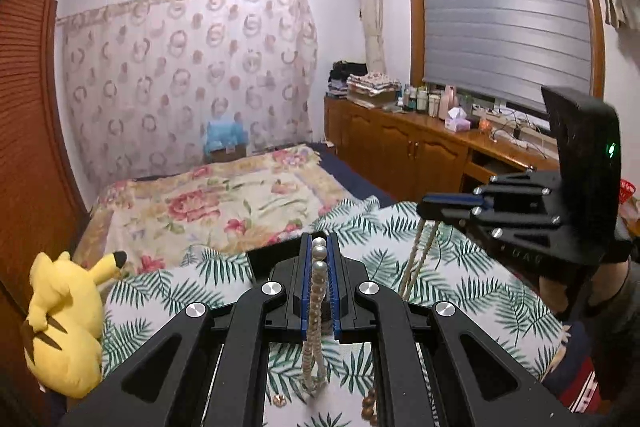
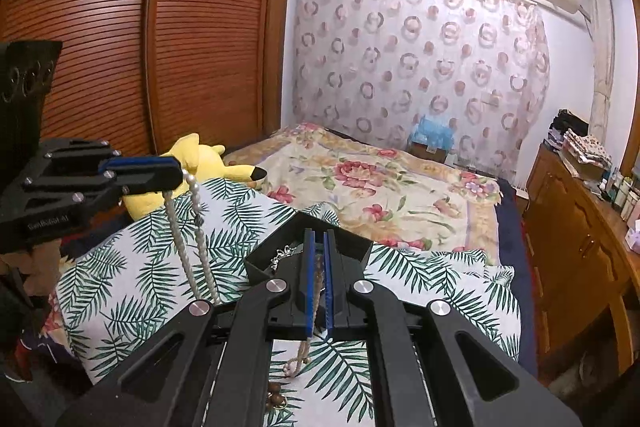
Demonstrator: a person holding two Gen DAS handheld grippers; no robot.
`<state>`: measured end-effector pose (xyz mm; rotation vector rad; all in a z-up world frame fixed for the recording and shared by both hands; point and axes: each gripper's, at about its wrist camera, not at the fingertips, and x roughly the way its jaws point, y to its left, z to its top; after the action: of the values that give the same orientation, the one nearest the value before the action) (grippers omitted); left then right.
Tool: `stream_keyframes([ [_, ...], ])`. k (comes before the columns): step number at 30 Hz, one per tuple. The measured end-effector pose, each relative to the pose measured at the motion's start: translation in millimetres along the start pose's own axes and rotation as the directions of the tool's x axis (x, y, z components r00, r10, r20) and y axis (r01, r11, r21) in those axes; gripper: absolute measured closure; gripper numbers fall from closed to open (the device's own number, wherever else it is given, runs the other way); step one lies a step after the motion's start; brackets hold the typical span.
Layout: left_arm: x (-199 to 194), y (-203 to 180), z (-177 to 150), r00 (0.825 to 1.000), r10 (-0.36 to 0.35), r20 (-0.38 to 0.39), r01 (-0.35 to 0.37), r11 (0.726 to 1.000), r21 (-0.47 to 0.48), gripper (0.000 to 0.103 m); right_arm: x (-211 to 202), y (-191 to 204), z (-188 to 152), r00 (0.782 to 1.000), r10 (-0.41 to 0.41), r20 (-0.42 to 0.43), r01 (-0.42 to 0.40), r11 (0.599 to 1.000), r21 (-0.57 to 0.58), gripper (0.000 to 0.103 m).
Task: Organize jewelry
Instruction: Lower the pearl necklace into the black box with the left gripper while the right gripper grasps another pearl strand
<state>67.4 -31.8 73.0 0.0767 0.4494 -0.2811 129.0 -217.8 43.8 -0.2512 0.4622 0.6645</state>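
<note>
My left gripper (image 1: 319, 247) is shut on a white pearl necklace (image 1: 316, 311) that hangs down from between its blue pads above the palm-leaf cloth (image 1: 460, 267). In the right wrist view the same gripper (image 2: 176, 175) holds the pearl strands (image 2: 192, 247) dangling. My right gripper (image 2: 319, 239) is shut on a thin brownish beaded strand (image 2: 304, 351) that hangs below it; in the left wrist view it (image 1: 424, 207) holds the strand (image 1: 418, 255) raised. A black jewelry box (image 2: 304, 247) with a silver chain (image 2: 282, 255) inside lies just beyond the right gripper.
Brown wooden beads (image 1: 370, 407) and a small gold piece (image 1: 280, 401) lie on the cloth. A yellow plush toy (image 1: 64, 315) sits at the left. A floral bedspread (image 2: 380, 183) lies behind, a wooden cabinet (image 1: 420, 147) at right, a wardrobe (image 2: 120, 27) at left.
</note>
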Motion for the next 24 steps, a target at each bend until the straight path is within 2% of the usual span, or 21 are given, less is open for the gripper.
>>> stream_keyframes([
  [14, -9, 4, 32, 0.998, 0.006, 0.067, -0.005, 1.000, -0.014, 0.096, -1, -5, 6, 1.000, -0.006, 0.018, 0.006, 1.000, 0.013, 0.098],
  [19, 7, 3, 28, 1.000, 0.003, 0.005, -0.003, 1.000, 0.004, 0.096, -1, -4, 8, 1.000, -0.001, 0.020, 0.001, 1.000, 0.012, 0.098],
  [24, -11, 5, 38, 0.997, 0.013, 0.076, -0.012, 1.000, -0.011, 0.096, -1, -3, 7, 1.000, -0.002, 0.019, 0.002, 1.000, 0.012, 0.098],
])
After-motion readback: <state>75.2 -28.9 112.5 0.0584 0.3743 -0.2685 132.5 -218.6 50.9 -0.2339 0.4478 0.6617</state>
